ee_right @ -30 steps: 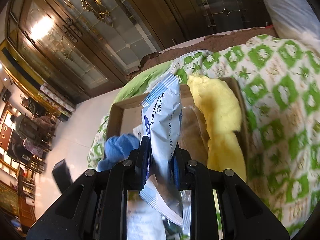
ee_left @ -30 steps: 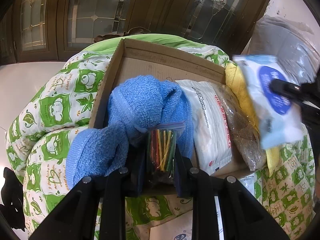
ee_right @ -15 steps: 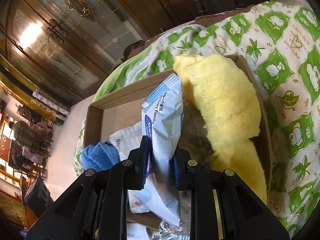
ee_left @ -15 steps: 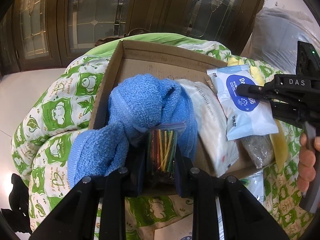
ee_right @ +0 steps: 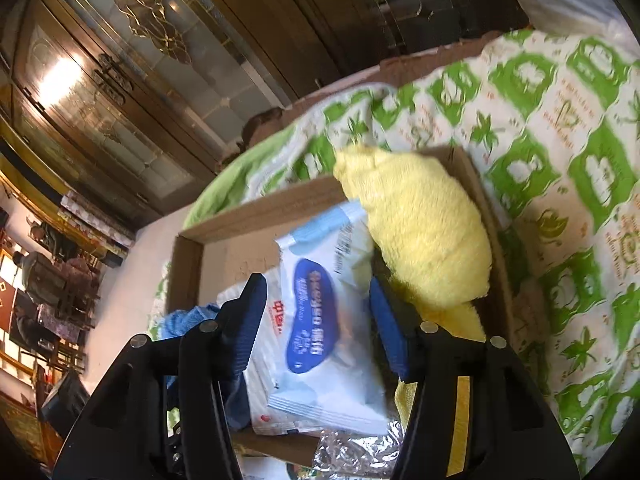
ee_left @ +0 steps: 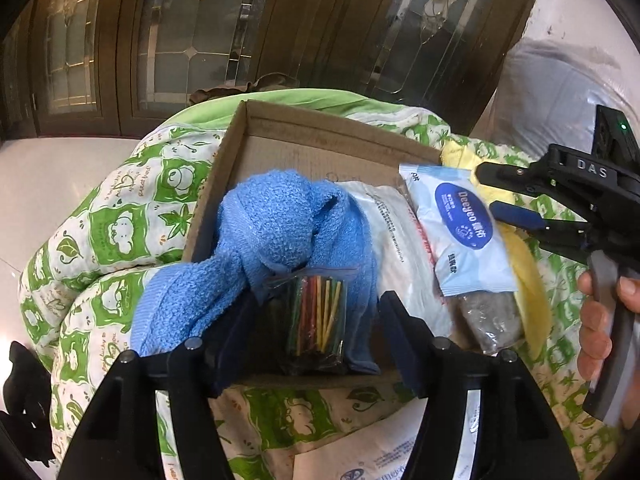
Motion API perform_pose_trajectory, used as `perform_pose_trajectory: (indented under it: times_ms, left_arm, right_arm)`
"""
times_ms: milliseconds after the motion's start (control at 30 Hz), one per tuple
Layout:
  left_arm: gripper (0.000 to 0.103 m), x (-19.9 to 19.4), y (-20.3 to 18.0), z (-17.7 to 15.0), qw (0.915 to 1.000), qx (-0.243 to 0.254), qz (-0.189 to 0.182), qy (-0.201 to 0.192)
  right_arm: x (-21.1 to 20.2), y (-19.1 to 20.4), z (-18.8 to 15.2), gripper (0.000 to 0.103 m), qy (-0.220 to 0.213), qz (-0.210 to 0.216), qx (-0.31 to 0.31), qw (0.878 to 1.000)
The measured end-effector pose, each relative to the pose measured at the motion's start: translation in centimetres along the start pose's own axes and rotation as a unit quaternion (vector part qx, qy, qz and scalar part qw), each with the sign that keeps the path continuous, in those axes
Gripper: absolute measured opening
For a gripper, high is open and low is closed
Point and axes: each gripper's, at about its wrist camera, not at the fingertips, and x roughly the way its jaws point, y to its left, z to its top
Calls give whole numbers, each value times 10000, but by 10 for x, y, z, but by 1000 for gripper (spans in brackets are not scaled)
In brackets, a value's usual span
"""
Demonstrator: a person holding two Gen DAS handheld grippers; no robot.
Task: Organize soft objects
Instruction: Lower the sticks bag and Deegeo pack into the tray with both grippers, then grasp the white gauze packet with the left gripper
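Both grippers were recorded with jaws just opened. Left gripper (ee_left: 316,320): fingers spread clear of the small clear bag of coloured sticks (ee_left: 318,318), which lies between them without pad contact, on the near end of the blue towel (ee_left: 276,240) inside the cardboard box (ee_left: 320,136). Right gripper (ee_right: 318,312): jaws parted either side of the white-and-blue wipes packet (ee_right: 324,320); no pad is seen pressing on it, so the packet is judged released.

Handling, judged: the stick bag is taken as light, slick film over stiff thin contents; a grip across its middle is judged safest, with moderate pressure so that the sticks are not snapped. The wipes packet is taken as soft, pliant and slippery, likely to sag from one end; its middle or a sealed end seam is preferred. The towels are taken as light and compressible, to be pinched at a fold.

Pose: both grippers are angled downward into the box. In the left view the right gripper (ee_left: 508,196) enters from the right, its handle held by a hand (ee_left: 600,320).

Farther in, a white printed pouch (ee_left: 396,248) lies between towel and packet; a yellow towel (ee_right: 420,224) fills the right side. The box rests on a green-and-white quilt (ee_left: 120,220); dark glazed cabinet doors (ee_left: 200,32) stand beyond.
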Motion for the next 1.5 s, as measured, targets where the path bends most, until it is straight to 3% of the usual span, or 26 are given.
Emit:
perform_pose_trajectory:
  times_ms: [100,167,200,467,800,933,1233,1500]
  left_arm:
    - [65,-5,1,-2,10000,-45,-45,3]
    - [66,-10,2,-3,9999,-90,-83,-4]
    - [66,-13,2,-3,9999,-115,-100,-10]
    - [73,-43,1,-14,9996,-240,-112,-120]
    - [74,-57,-3,-49,9993,-247,47,270]
    - [74,-66,-7,-69,9986,-300,27,437]
    - [74,-73,-51,-96,9973,81,-31,734]
    - [74,-46,-94,-85,9944,375,256,955]
  right_arm:
    - [-12,3,-1,55,-83,16,-52,10000]
    - [-21,4,-6,68,-121,18,-105,9999]
    - [-29,4,-10,69,-167,12,-144,9998]
    - [-60,-6,-51,70,-41,94,-176,9998]
    - [-80,-37,-134,70,316,-70,-2,9995]
    - [-71,-51,-161,70,762,-172,195,9968]
    - [-73,-58,-166,70,803,-224,346,9959]
    - [-78,-63,-169,70,776,-265,454,9956]
